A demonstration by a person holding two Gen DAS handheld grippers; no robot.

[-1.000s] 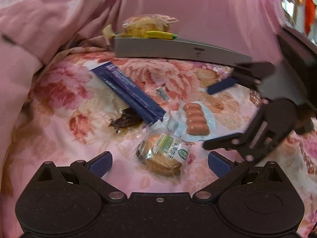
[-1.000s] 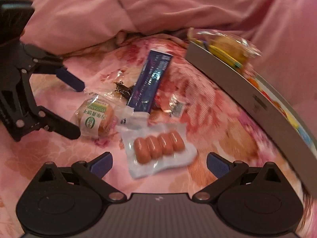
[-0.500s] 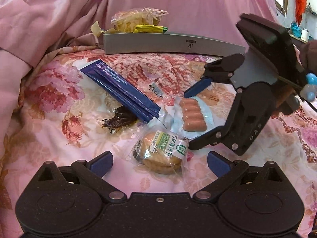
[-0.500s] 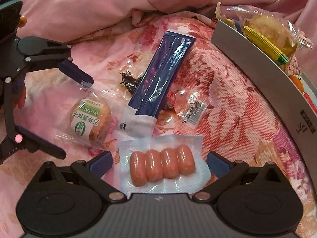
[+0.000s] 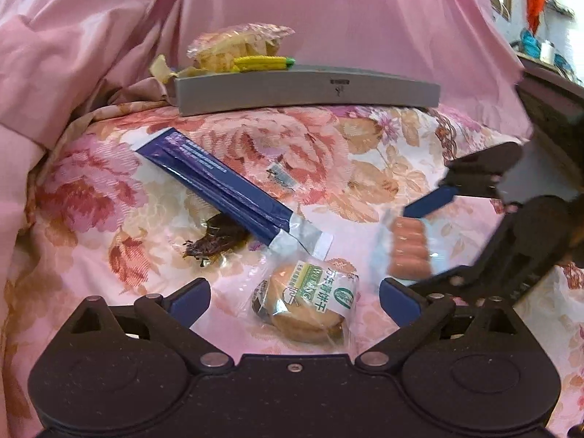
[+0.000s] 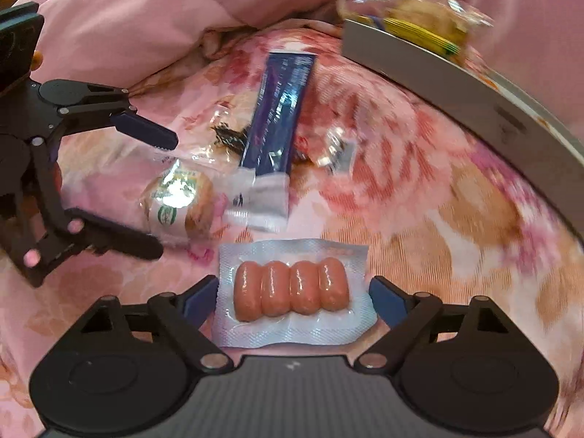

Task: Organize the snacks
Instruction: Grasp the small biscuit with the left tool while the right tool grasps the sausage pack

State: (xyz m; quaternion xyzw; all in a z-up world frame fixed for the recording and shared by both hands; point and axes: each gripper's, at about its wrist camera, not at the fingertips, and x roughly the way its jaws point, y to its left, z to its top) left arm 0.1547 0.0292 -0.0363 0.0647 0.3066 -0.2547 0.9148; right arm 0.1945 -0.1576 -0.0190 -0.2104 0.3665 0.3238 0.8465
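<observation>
Within the last half second we had pushed both tools further in. Our right gripper [image 6: 294, 297] had come down until the sausage pack [image 6: 292, 292] lay directly between its spread blue pads, where a moment earlier the pack sat a little ahead of them. Our left gripper [image 5: 294, 294] had closed in likewise, so that the round biscuit packet [image 5: 308, 301] lay between its open fingers. Neither tool had clenched on anything yet; the jaws of both stood wide (the right wrist view was smeared by motion, so we could not tell whether its pads touched the wrapper edges).

We judged this as the end of two approaches, with both grasps due next. The grey tray [image 5: 306, 89] at the far edge of the floral bedspread [image 5: 317, 153] already held a bagged pastry [image 5: 237, 45] and a yellow stick [image 5: 262, 62], so it looked like the destination.

The blue sachet [image 5: 219, 189], the dark dried snack [image 5: 215, 239] tucked under it and a small clear wrapper [image 5: 281, 177] lay loose on the cloth, well short of the tray.

Both tools were held low and tilted down toward the bed, the right reaching in across the left's right side, their fingers close together.
</observation>
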